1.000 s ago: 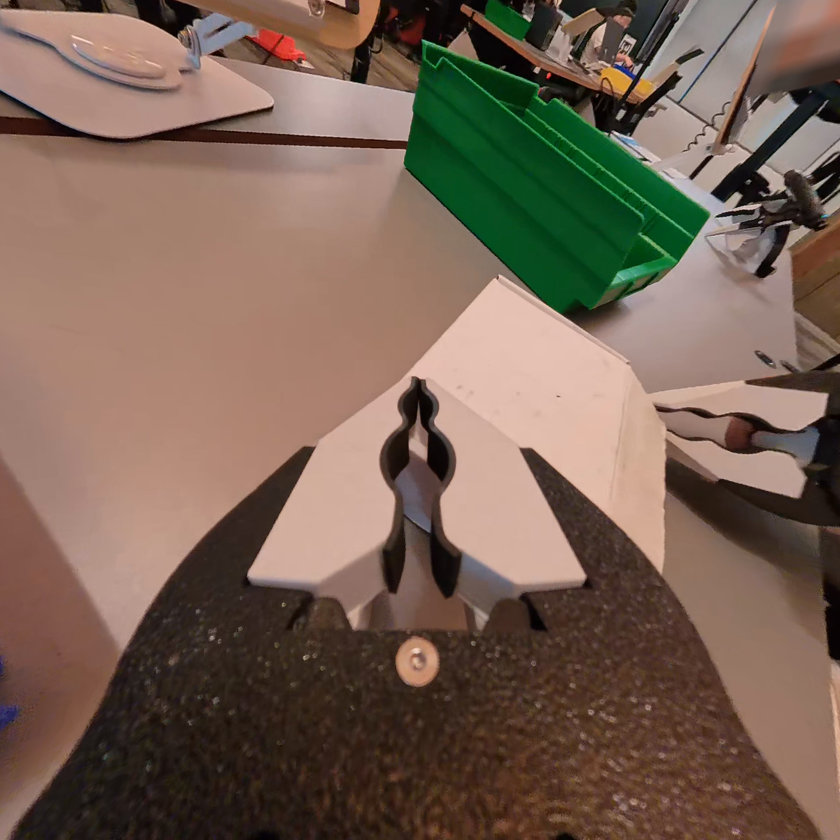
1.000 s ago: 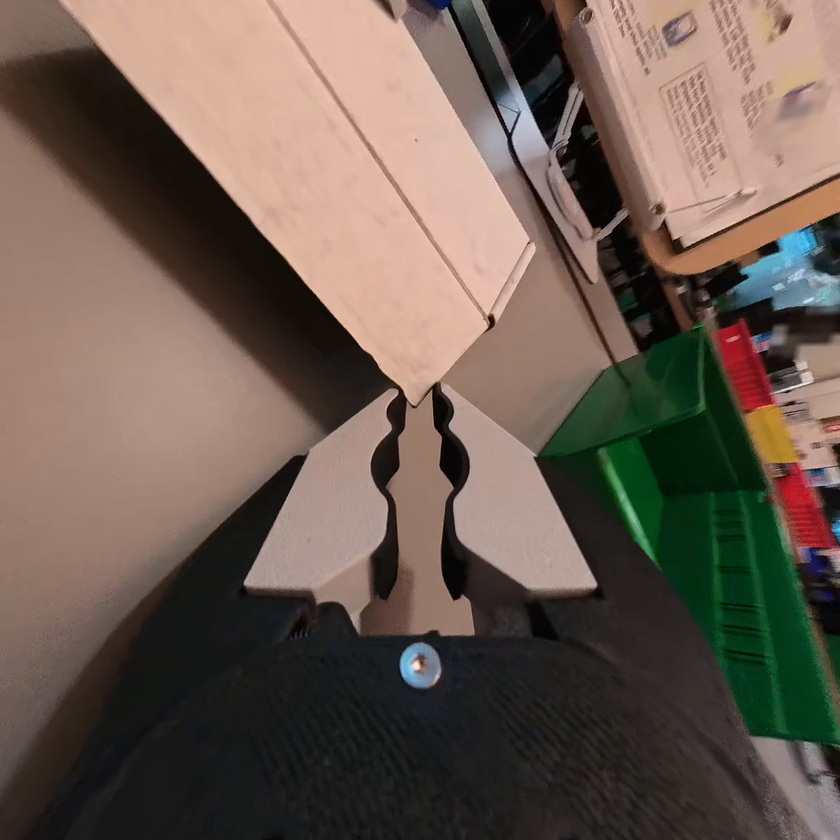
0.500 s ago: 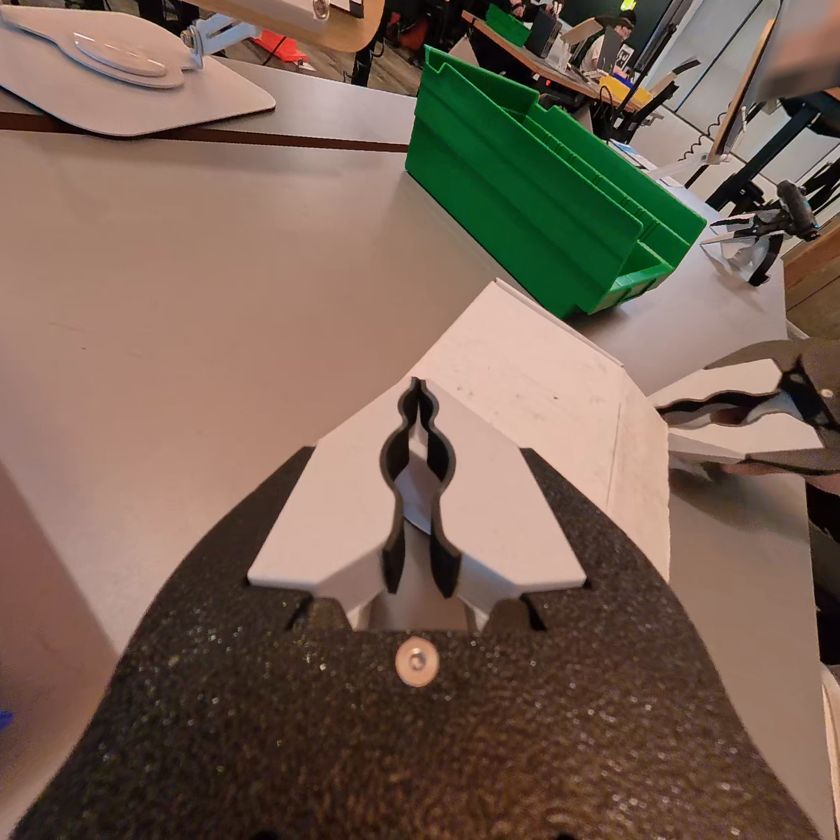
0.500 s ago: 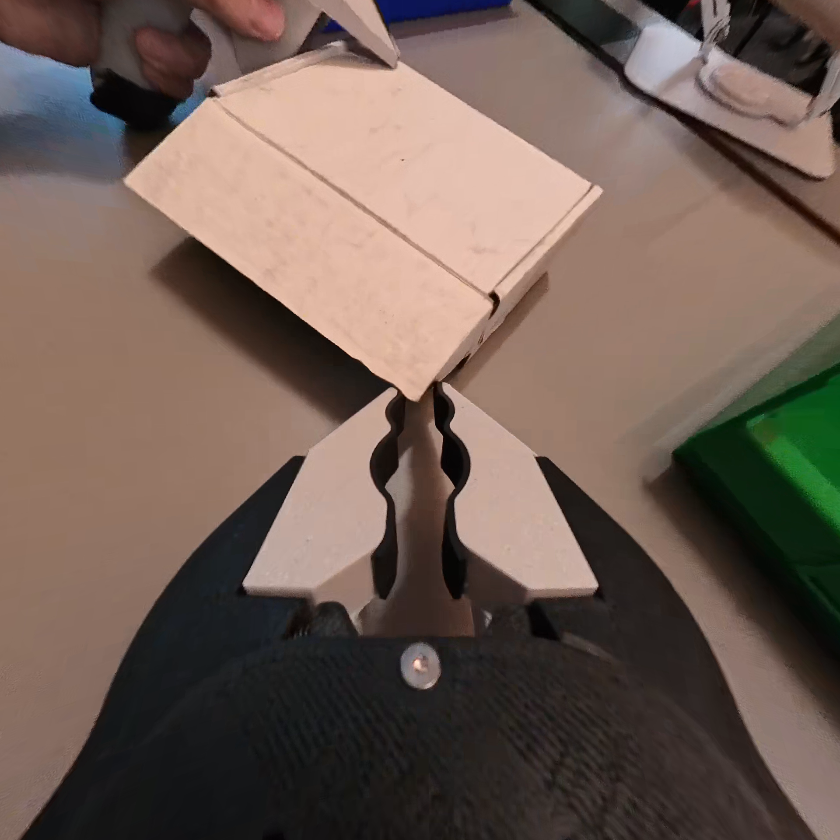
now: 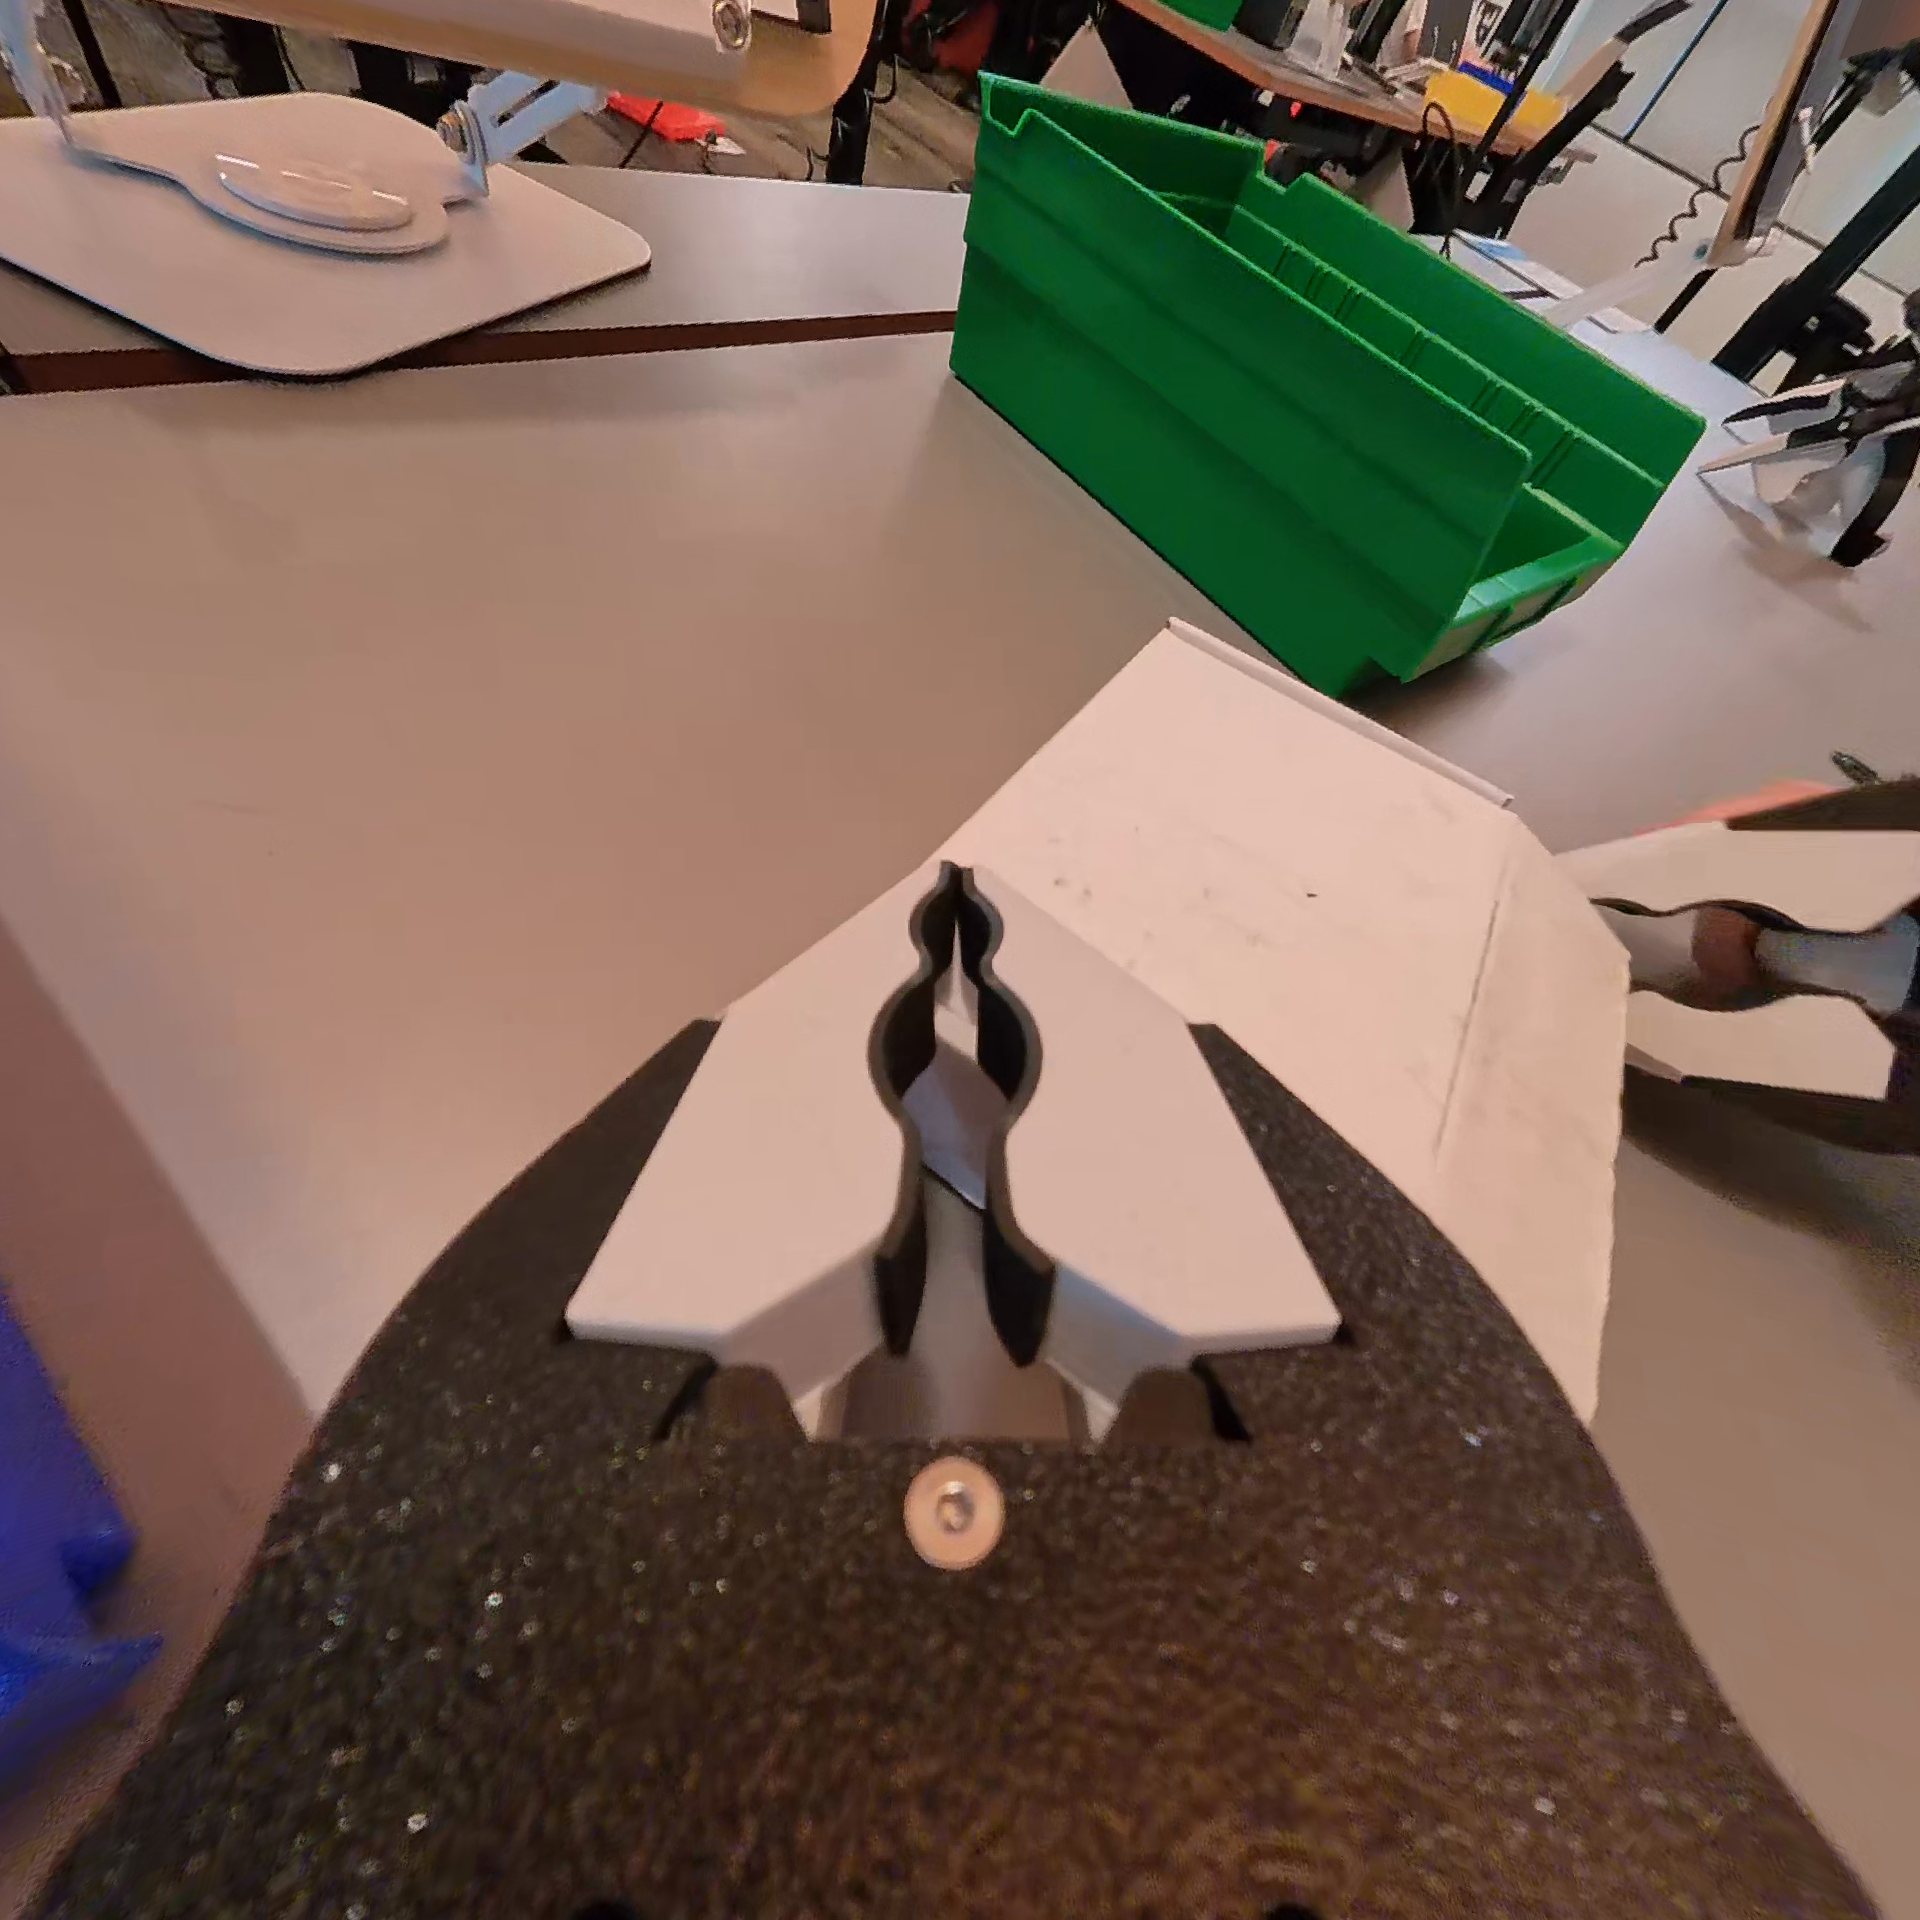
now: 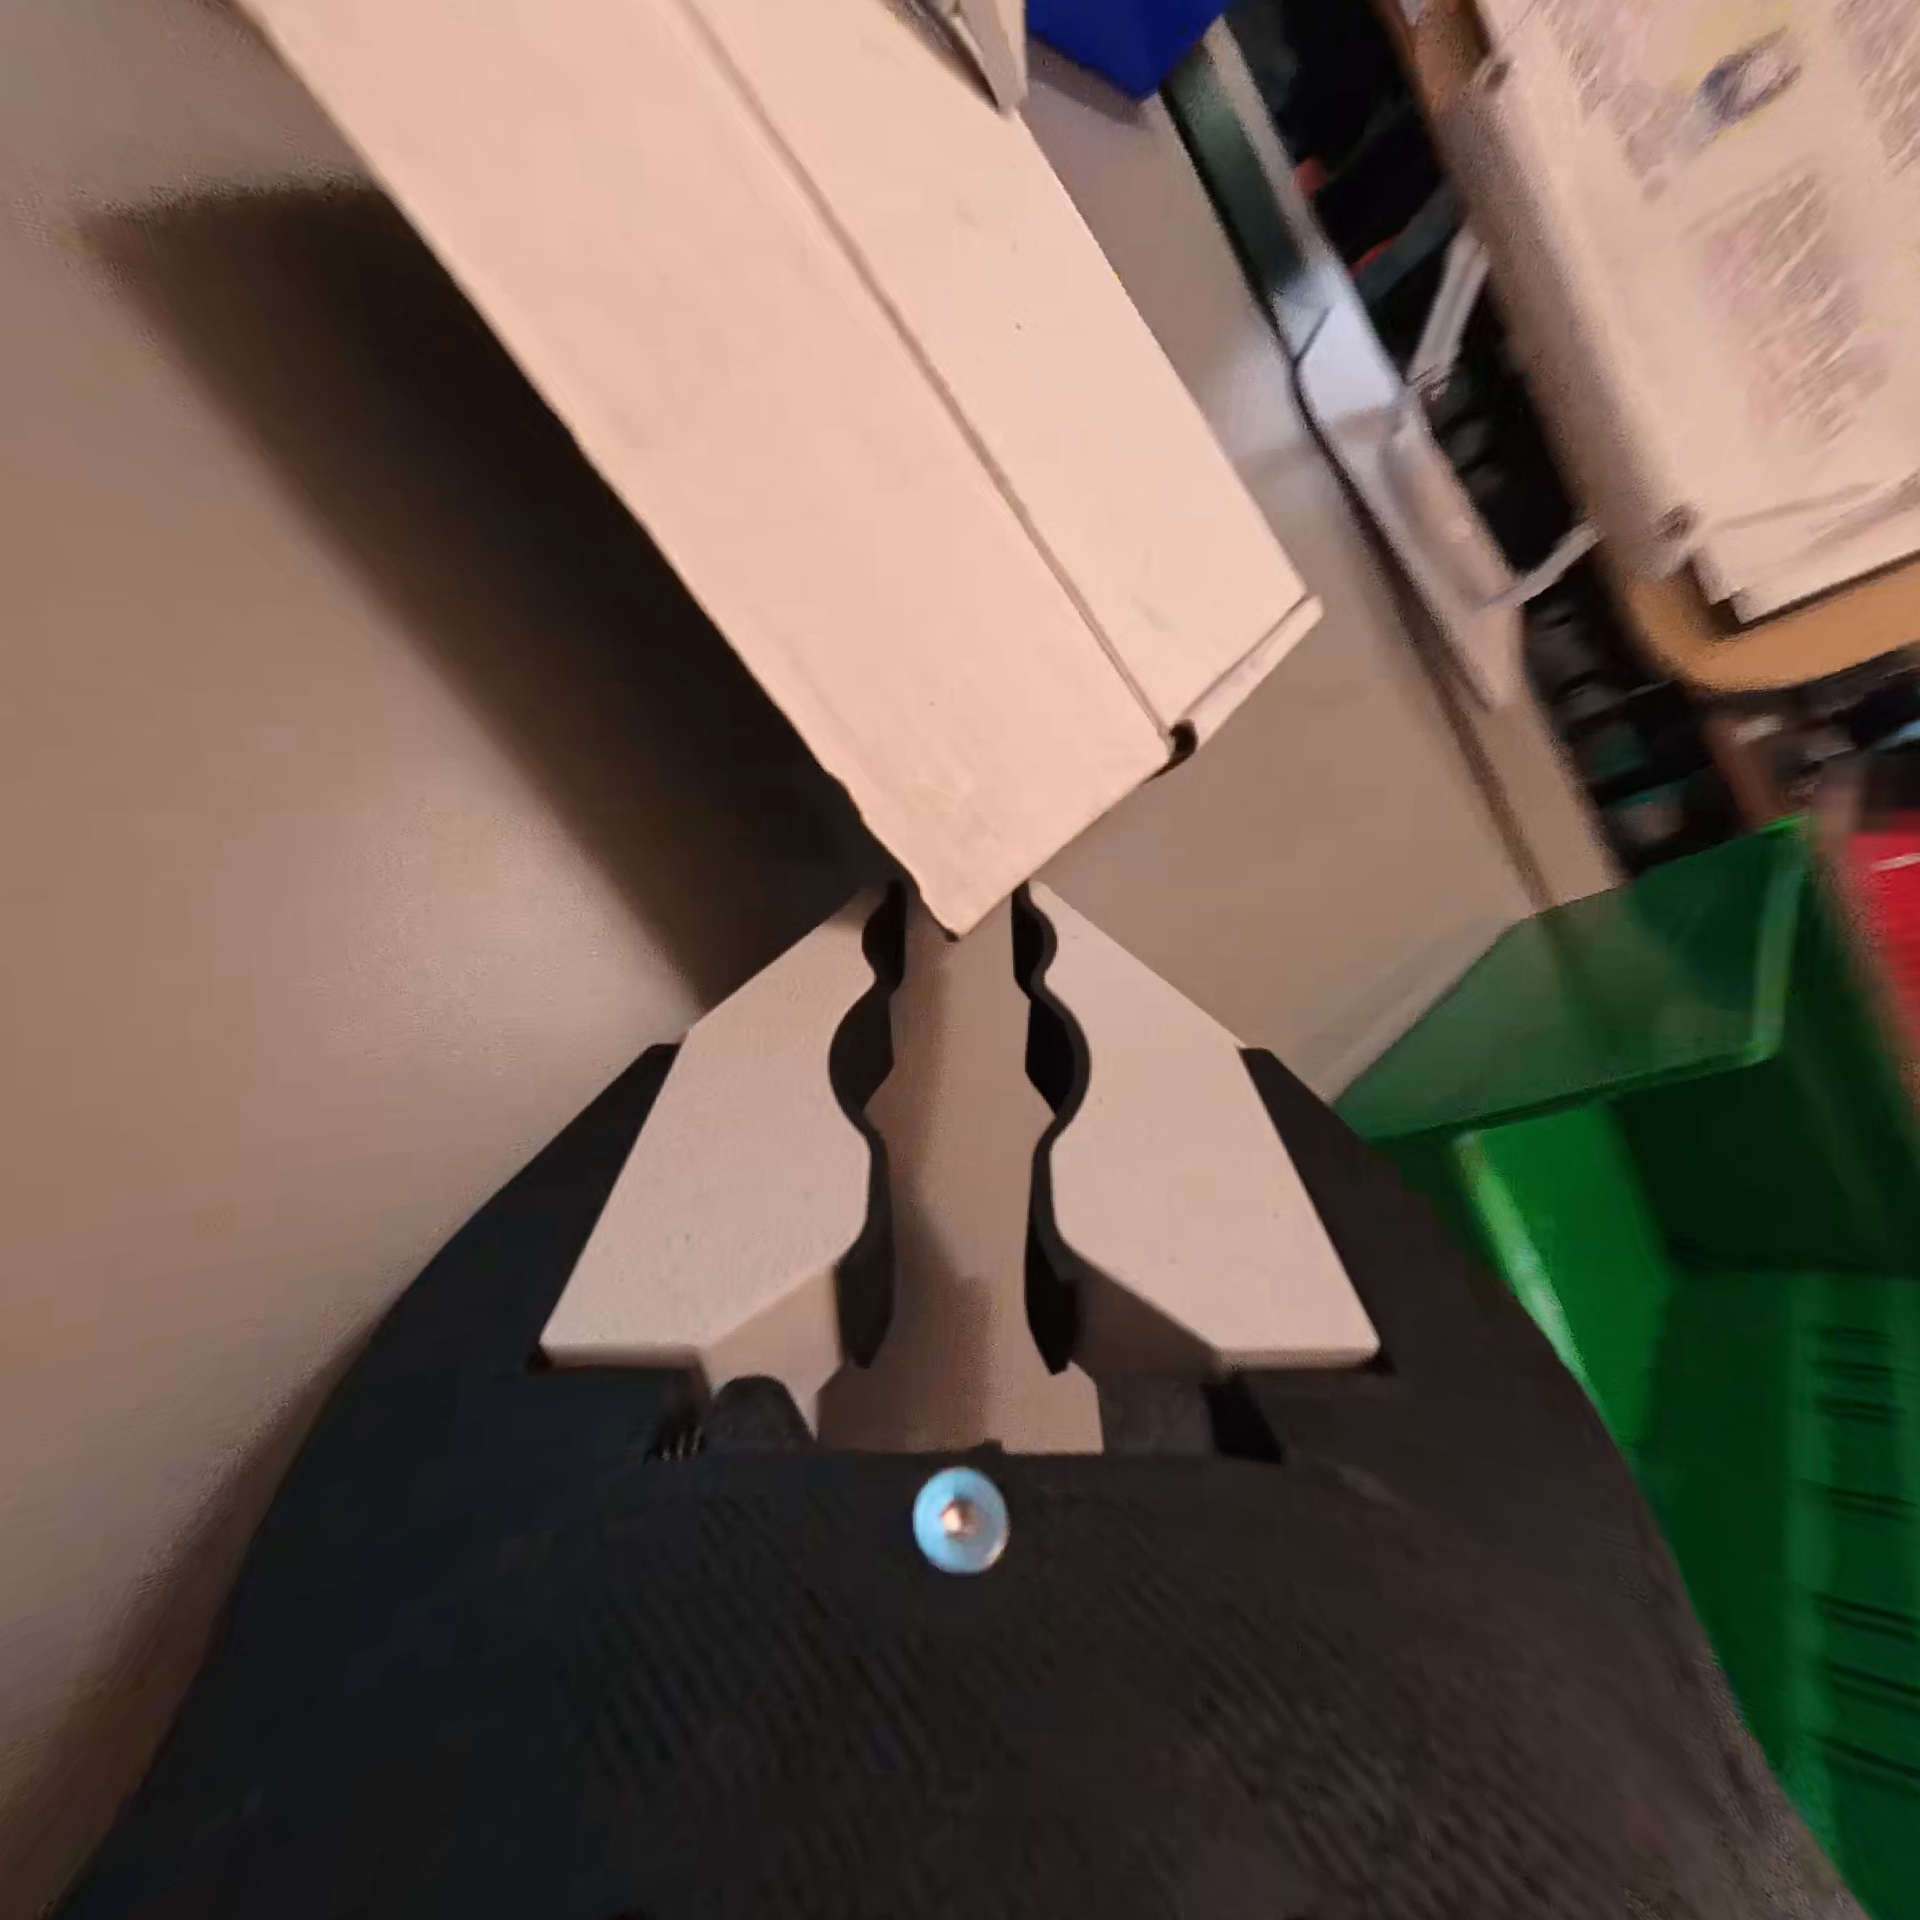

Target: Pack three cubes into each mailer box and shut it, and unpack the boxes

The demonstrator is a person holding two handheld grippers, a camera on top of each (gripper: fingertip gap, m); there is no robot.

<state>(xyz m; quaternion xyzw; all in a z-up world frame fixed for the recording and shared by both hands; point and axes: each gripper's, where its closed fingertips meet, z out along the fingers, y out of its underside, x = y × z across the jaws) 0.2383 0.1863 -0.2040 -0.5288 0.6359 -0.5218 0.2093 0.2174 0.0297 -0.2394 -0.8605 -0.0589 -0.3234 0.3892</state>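
A closed white mailer box [image 5: 1247, 914] is held tilted above the grey table [image 5: 468, 675], between my two grippers. My left gripper [image 5: 961, 883] is shut on the box's near corner, and card shows through the gaps between its jaws. My right gripper [image 6: 958, 904] has its jaws a narrow gap apart and pinches the opposite corner of the box [image 6: 831, 468]. It also shows at the right edge of the left wrist view [image 5: 1766, 945]. The box casts a shadow on the table. No cubes are in view.
A green bin [image 5: 1247, 416] stands on the table beyond the box and shows at the right in the right wrist view [image 6: 1714, 1247]. A flat white stand base [image 5: 312, 229] lies at the far left. A blue bin [image 5: 52, 1507] sits at the near left.
The right gripper has rolled with the box corner still between its tips, so its view swung from level back to tilted. The left gripper kept its hold and barely moved.
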